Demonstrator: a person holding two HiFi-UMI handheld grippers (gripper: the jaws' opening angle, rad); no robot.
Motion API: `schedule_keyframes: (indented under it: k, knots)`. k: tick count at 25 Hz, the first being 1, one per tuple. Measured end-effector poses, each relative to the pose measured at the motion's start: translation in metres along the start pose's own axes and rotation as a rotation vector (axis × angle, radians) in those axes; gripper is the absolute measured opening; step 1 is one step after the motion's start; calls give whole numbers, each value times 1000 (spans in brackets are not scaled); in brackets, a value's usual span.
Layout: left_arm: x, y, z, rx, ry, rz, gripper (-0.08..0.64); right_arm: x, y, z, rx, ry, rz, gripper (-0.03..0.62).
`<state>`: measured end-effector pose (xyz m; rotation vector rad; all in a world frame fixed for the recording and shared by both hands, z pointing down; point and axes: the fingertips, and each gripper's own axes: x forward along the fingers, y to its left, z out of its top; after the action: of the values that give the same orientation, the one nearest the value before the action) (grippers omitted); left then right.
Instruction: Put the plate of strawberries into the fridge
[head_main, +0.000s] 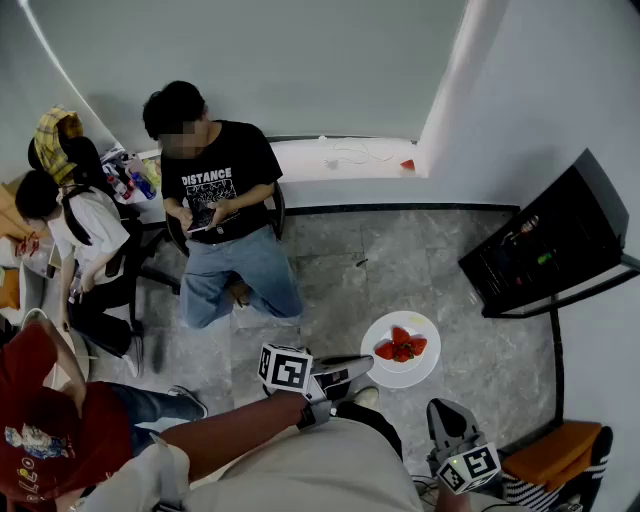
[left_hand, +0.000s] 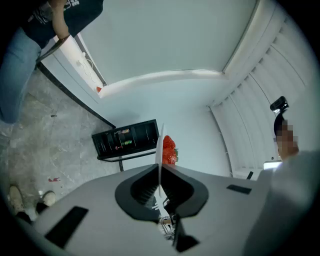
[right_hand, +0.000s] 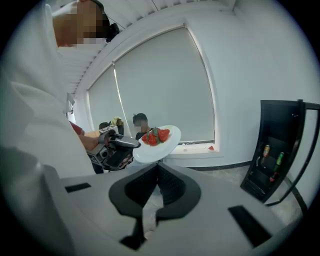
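Note:
A white plate (head_main: 404, 372) bearing red strawberries (head_main: 401, 345) hangs above the grey floor. My left gripper (head_main: 362, 363) is shut on the plate's near rim. In the left gripper view the plate (left_hand: 159, 145) runs edge-on between the jaws, with the strawberries (left_hand: 169, 149) on its right side. The black fridge (head_main: 548, 248) stands on a thin-legged stand at the right wall, with drink bottles showing behind its front. My right gripper (head_main: 447, 408) hangs low at the right, shut and empty. From there I see the plate (right_hand: 159, 147), the left gripper (right_hand: 131, 144) and the fridge (right_hand: 276, 152).
A person in a black T-shirt (head_main: 215, 180) sits on a chair facing me. Another person (head_main: 80, 240) sits at the left, and one in a red shirt (head_main: 45, 425) at the lower left. A white window sill (head_main: 340, 155) runs along the back. An orange stool (head_main: 555, 450) stands at the lower right.

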<state>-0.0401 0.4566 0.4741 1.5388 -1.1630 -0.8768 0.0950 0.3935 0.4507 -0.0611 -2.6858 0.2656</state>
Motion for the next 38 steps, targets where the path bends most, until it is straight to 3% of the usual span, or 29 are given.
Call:
schedule_keyframes:
  k: [9,14,18,21,25,30,38]
  knots:
    - [76,-19,9,-10,16,-15,25,-30,-66,16,26,-22,-24,17]
    - [99,-18,13,-3,6,9,25,-35,-86,28,7,-56,27,20]
    - [123,-18,12,6,0,19,25,-49,-111,33,-4,-84,9,25]
    - [139,-18,10,5,-13,25,25,-59,-131,30,-24,-82,-20,106]
    - [171,-18,7,-4,-12,20,25,-78,-156,21,-11,-81,-50,118]
    - [214,-16,1,-12,55,27,25,-95,-183,16,39,-107,-92,118]
    - [259,3,24,-26,197,2,25,-78,-222,18,73,-130,-215,118]
